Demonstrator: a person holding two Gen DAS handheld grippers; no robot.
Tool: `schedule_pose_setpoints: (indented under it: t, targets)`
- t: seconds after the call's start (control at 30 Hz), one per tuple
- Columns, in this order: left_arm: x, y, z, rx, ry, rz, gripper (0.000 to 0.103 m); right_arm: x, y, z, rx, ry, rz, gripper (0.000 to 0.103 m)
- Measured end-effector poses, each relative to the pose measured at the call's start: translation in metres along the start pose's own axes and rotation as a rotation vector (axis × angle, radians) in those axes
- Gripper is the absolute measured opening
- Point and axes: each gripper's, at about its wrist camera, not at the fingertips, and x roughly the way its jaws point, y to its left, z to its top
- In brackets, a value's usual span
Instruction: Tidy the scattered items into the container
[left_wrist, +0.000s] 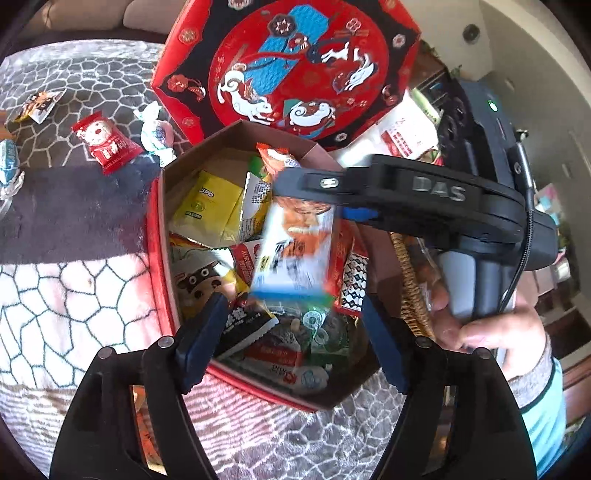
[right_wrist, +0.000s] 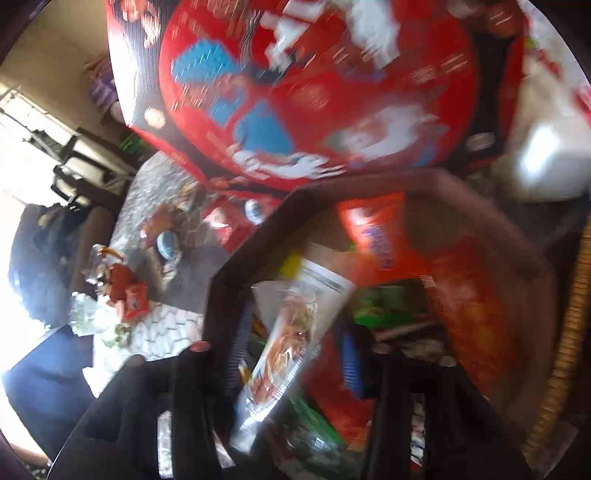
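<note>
We see the white-and-orange snack packet (left_wrist: 295, 251) blurred above the open octagonal box (left_wrist: 159, 236), under the right tongs (left_wrist: 314, 192) at centre of the left view; it looks loose, dropping into the box. In the right view a clear-and-orange packet (right_wrist: 291, 339) sits between our right tongs' pads, blurred, not visibly pinched. We can't say whether the two are one item.

Left tongs (left_wrist: 291, 339): open, nothing between pads, hovering over the box at 6 o'clock. Right tongs: jaws apart, no pad pressing on the packet.

Handling, our guess: foil and plastic sachets, light, floppy, slick, and crushable if snacks are inside. Best to pinch a crimped end seal or flat edge, not the belly.

Box is already well filled with assorted packets. Its red lid (left_wrist: 288, 66) with white rabbit art leans behind at 12 o'clock.

Left to tidy, at 9–10 o'clock: a red bear packet (left_wrist: 107, 144), a pale twisted candy (left_wrist: 155, 133), and a small packet (left_wrist: 37, 105) farther out. All lie on a fuzzy blanket (left_wrist: 74, 277) with a hexagon line pattern; soft surface, so pads may snag pile.

A wicker basket edge (left_wrist: 410, 280) is at 3 o'clock, a person's hand (left_wrist: 491, 325) on the right handle. Cluttered sunlit room beyond.
</note>
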Motion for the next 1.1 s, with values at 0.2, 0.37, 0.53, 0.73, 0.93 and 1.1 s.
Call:
schedule_pose_setpoints:
  t: [0.2,0.37,0.53,0.73,0.93,1.1]
  targets:
    - [-0.003,-0.002,-0.003,0.003,0.003,0.011,0.074,-0.025,-0.009,-0.002,0.070,-0.055,-0.006,0.054]
    - [-0.003,-0.001,-0.002,-0.006,0.008,0.012,0.074,-0.029,-0.018,-0.010,0.104,-0.037,-0.075,0.055]
    - [-0.010,-0.002,-0.003,-0.007,0.009,0.011,0.074,-0.035,-0.009,-0.014,0.090,-0.046,-0.030,0.055]
    - [-0.074,0.016,-0.021,0.075,-0.088,0.151,0.088,-0.044,0.022,-0.038,0.055,-0.054,0.081,0.060]
    - [-0.101,0.067,-0.062,0.063,-0.053,0.347,0.090,-0.038,0.076,-0.082,-0.009,-0.057,0.166,0.061]
    - [-0.097,0.082,-0.092,0.015,-0.041,0.324,0.090,-0.024,0.106,-0.122,-0.026,-0.050,0.177,0.061]
